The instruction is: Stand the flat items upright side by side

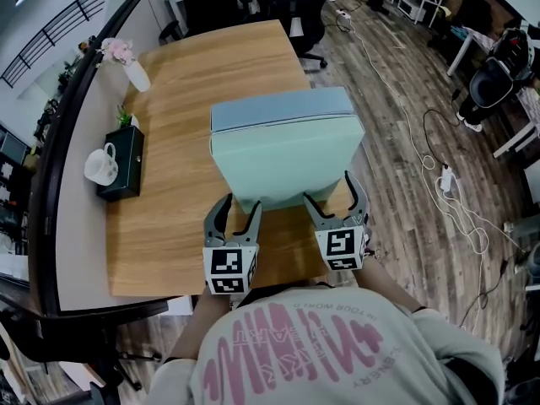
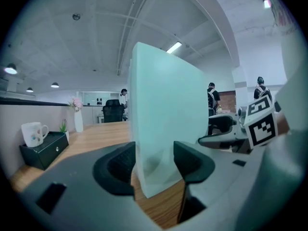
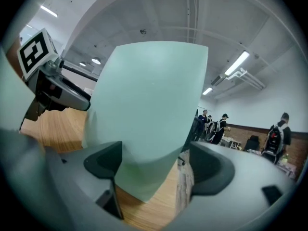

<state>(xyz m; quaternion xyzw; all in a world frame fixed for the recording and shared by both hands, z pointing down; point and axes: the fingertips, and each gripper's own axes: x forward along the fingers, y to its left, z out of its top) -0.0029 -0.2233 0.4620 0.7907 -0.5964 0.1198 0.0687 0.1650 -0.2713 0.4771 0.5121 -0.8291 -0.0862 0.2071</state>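
Gripping: left claw (image 2: 154, 162) clamps green cushion (image 1: 283, 159) at lower-left corner; right claw (image 3: 156, 158) open around lower-right corner.
Handling: probably light, soft; pinch low edges.

Light wooden table (image 1: 177, 218), apparently two pale green flat items (image 1: 283, 146) standing upright near its front edge, black box (image 1: 122, 163) at the left edge, white vase (image 1: 137, 76) of pink flowers at the far left corner

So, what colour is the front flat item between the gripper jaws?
The front flat item is pale mint green, best seen in the head view.
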